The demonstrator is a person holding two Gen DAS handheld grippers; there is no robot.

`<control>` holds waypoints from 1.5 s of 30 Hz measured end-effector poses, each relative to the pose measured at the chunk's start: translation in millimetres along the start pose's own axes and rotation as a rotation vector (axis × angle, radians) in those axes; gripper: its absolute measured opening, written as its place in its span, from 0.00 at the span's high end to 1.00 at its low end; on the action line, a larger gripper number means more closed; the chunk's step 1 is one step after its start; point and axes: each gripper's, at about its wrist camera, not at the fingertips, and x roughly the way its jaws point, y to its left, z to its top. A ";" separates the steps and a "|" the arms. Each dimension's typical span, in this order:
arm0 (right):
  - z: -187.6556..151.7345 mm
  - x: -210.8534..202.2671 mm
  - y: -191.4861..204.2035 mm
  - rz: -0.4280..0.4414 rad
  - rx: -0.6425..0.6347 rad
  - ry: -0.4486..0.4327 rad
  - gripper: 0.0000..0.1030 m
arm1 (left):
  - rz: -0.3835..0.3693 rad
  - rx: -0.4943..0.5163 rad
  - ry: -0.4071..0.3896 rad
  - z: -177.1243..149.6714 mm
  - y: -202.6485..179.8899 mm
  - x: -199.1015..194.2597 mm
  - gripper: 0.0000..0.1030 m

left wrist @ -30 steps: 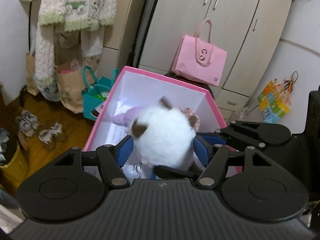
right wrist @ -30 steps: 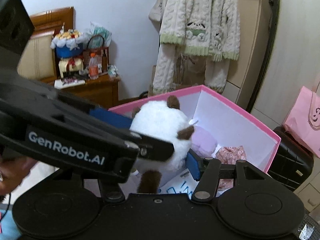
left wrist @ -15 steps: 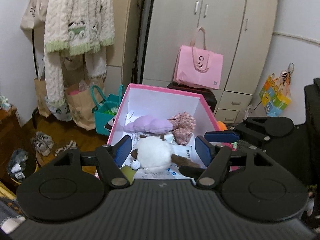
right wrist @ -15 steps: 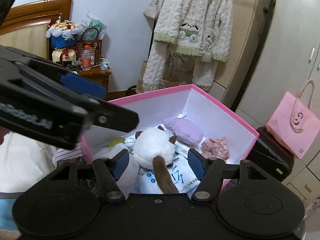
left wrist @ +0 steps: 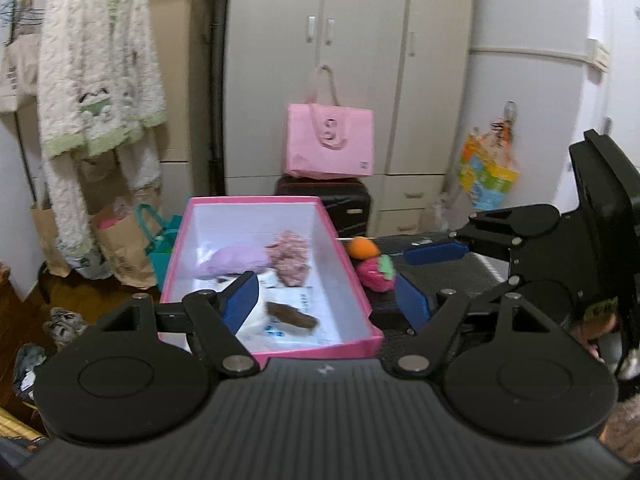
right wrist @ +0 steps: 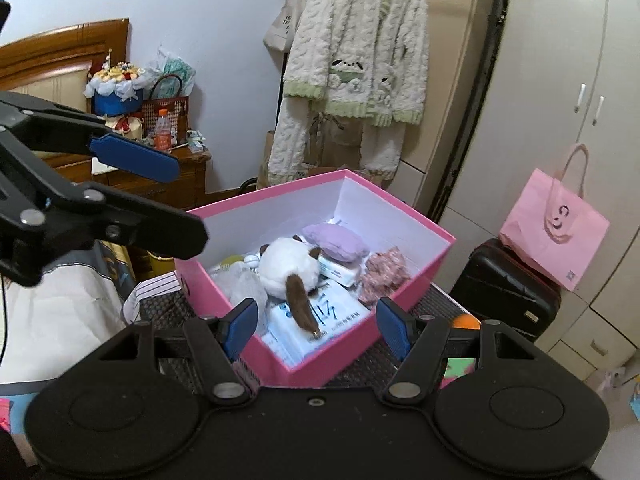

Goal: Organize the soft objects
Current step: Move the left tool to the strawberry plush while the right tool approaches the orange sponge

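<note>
The left gripper (left wrist: 326,300) hangs with its blue pads spread wide and nothing between them, poised over the near end of the pink box (left wrist: 348,268); its left finger covers part of the box's contents. The right gripper (right wrist: 316,324) is likewise spread wide and empty, its pads straddling the near corner of the same box (right wrist: 312,364), with the left gripper (right wrist: 132,160) reaching into that view from the left, above the box wall. Inside the box, just ahead of the right gripper's pads, lies the white plush cat (right wrist: 290,266), its brown tail (right wrist: 300,308) draped over a white-and-blue packet (right wrist: 340,316). Beyond it sit a lilac cushion (right wrist: 336,242) and a pink crumpled fabric piece (right wrist: 384,272), both near the far wall. Outside the box, to its right in the left wrist view, an orange plush (left wrist: 361,247) and a pink strawberry plush (left wrist: 378,274) rest on the dark surface, just beside the box wall. Farther back stand a black suitcase (left wrist: 344,204) carrying a pink tote bag (left wrist: 330,140), and a cream knitted cardigan (right wrist: 352,64) hangs by the wardrobe.
</note>
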 end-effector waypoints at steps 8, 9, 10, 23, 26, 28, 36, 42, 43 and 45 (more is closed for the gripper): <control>-26.6 -39.9 -34.2 -0.017 0.086 -0.027 0.31 | -0.041 0.059 0.011 -2.7 -34.3 -0.3 0.27; -28.4 -42.8 -38.0 -0.020 0.095 -0.030 0.31 | -0.047 0.069 0.012 -2.4 -38.1 0.5 0.27; -31.3 -46.5 -43.8 -0.026 0.106 -0.035 0.31 | -0.052 0.079 0.012 -1.8 -42.8 2.5 0.27; -51.0 -36.5 -121.7 -0.132 0.207 -0.146 0.31 | -0.119 0.059 -0.005 6.3 -94.4 73.6 0.26; -55.3 -22.8 -147.2 -0.121 0.246 -0.154 0.31 | -0.102 0.041 -0.004 5.2 -103.6 98.3 0.26; -58.0 -13.3 -162.6 -0.106 0.260 -0.150 0.31 | -0.077 0.035 0.000 3.1 -109.3 115.0 0.27; -67.0 32.6 -202.7 0.019 0.248 -0.123 0.31 | 0.022 0.107 -0.039 -10.5 -130.6 179.3 0.27; -70.1 75.4 -226.1 0.084 0.199 -0.083 0.31 | 0.072 0.057 -0.007 -15.8 -136.4 225.2 0.27; -71.4 85.1 -231.6 0.112 0.206 -0.069 0.31 | 0.094 0.058 0.004 -18.2 -137.4 233.1 0.27; -74.1 102.2 -239.6 0.169 0.206 -0.034 0.31 | 0.124 0.059 0.022 -23.1 -136.5 246.5 0.27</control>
